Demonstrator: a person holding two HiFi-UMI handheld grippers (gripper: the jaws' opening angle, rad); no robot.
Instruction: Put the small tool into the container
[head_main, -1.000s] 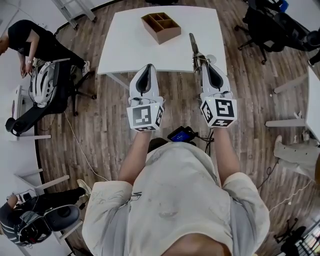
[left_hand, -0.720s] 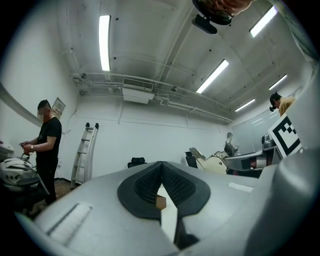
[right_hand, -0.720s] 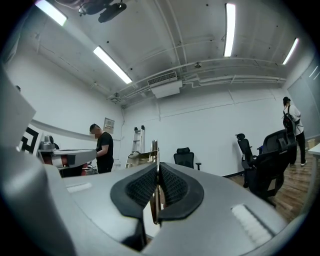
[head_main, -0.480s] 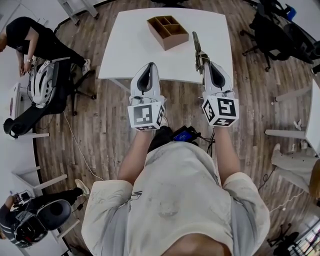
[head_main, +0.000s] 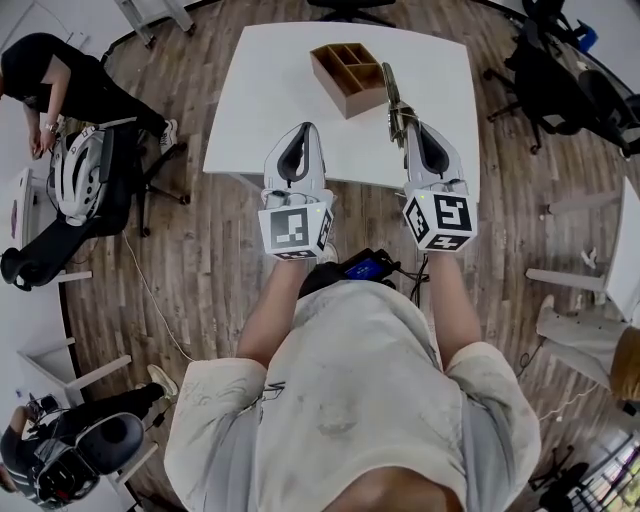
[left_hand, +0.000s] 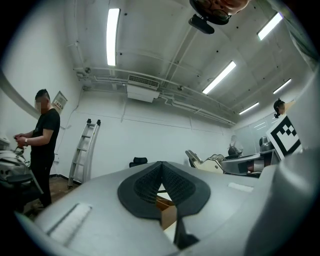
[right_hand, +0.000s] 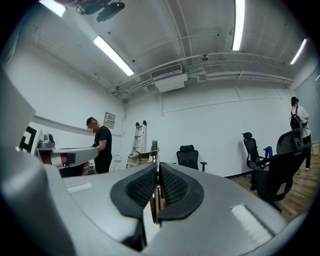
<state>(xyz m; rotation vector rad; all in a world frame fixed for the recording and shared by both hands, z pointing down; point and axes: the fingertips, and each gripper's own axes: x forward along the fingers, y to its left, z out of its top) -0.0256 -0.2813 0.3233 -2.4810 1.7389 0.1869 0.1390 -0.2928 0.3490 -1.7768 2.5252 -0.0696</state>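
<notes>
While slim metal tool sits clamped in right gripper jaws just right of brown wooden compartment box, drop-in remains; left gripper jaws pressed together, empty.

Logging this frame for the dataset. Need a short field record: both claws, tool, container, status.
left claw: shut, nothing between its jaws
right claw: shut on the metal tool
metal tool: thin, sticks out forward past the jaws, held in the air
container: wooden divided box, open top, on the white table
tool vs box: in the head view the tool's tip shows just right of the box
status: tool not yet in box
</notes>
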